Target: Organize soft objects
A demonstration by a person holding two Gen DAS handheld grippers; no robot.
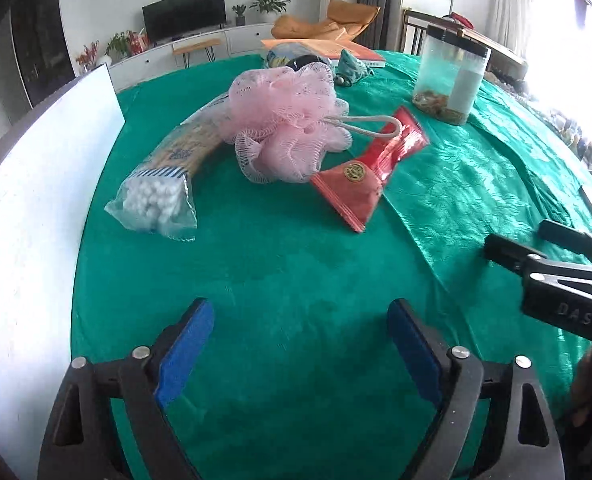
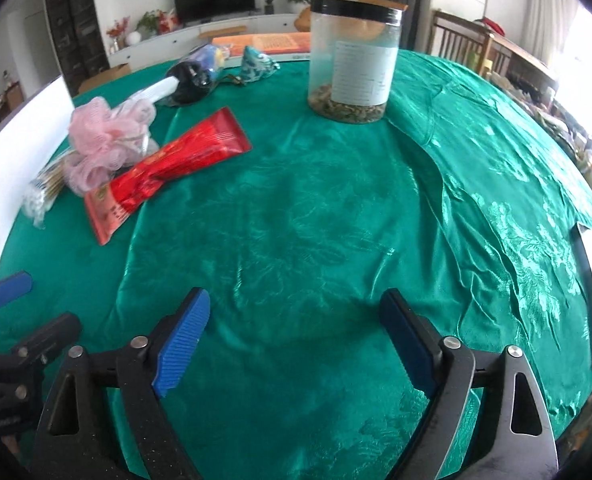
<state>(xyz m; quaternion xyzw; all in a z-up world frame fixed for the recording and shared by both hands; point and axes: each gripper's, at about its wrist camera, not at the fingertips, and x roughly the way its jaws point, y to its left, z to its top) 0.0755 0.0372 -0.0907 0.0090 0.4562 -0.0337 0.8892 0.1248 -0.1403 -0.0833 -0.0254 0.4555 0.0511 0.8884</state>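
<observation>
Both sets of fingers (image 1: 300, 344) (image 2: 296, 340) were spread and empty; beside the pink mesh puff (image 1: 285, 120), its cord (image 1: 370, 124) could be snagged on the red pouch (image 1: 370, 168).

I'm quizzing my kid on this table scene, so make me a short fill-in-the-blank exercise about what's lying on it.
1. The pink bath pouf rests partly on a long bag of cotton ____.
2. The flat packet beside the pouf is coloured ____.
3. The clear jar stands upright with a ____ lid.
4. The left hand-held gripper has its jaws ____, with nothing between them.

Missing words: swabs; red; black; open
</observation>
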